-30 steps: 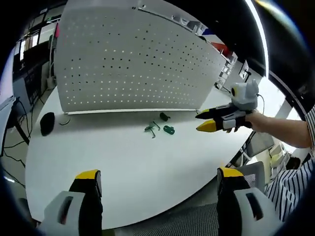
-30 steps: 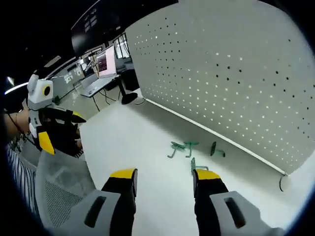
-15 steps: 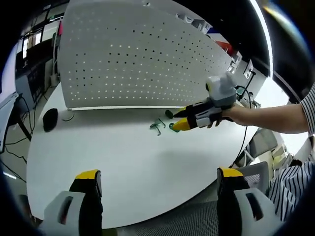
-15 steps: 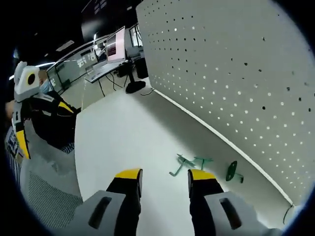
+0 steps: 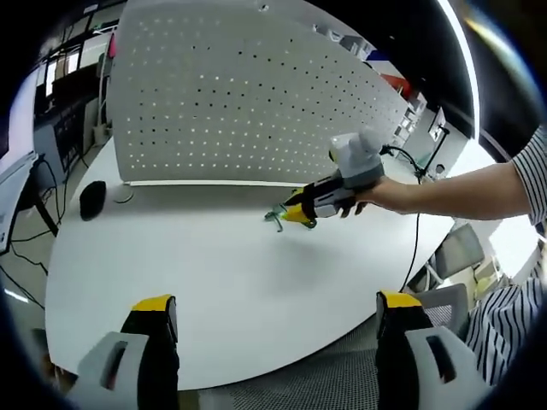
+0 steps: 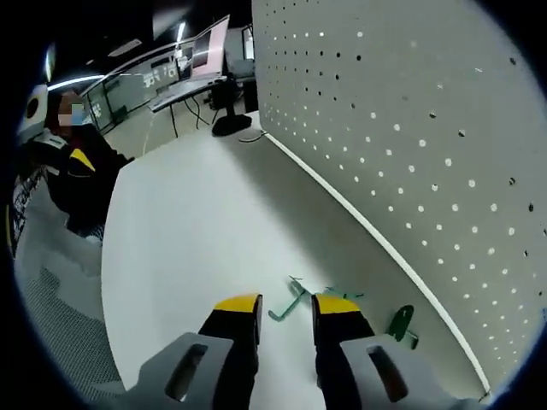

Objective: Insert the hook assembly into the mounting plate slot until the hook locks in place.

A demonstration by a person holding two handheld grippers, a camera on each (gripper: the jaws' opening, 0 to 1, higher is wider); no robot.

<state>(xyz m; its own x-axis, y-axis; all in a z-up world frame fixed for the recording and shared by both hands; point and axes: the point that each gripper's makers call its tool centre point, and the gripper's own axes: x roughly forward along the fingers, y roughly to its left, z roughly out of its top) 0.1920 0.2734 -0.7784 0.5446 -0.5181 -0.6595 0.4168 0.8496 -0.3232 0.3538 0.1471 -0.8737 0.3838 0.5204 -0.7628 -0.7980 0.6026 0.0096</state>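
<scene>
Pegboard [image 5: 231, 102], white table [image 5: 214, 282], green hooks [image 6: 295, 303]

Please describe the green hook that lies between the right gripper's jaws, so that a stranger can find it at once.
Find the white pegboard standing on the white table. Near its bottom edge lie small green parts. The green hook is a thin bent wire between the right gripper tips, unlike the flat round green piece closer to the board.

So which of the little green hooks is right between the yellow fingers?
The long bent green hook lying flat on the white table, just ahead of the right gripper. The other green piece sits off to the side, nearer the pegboard.
</scene>
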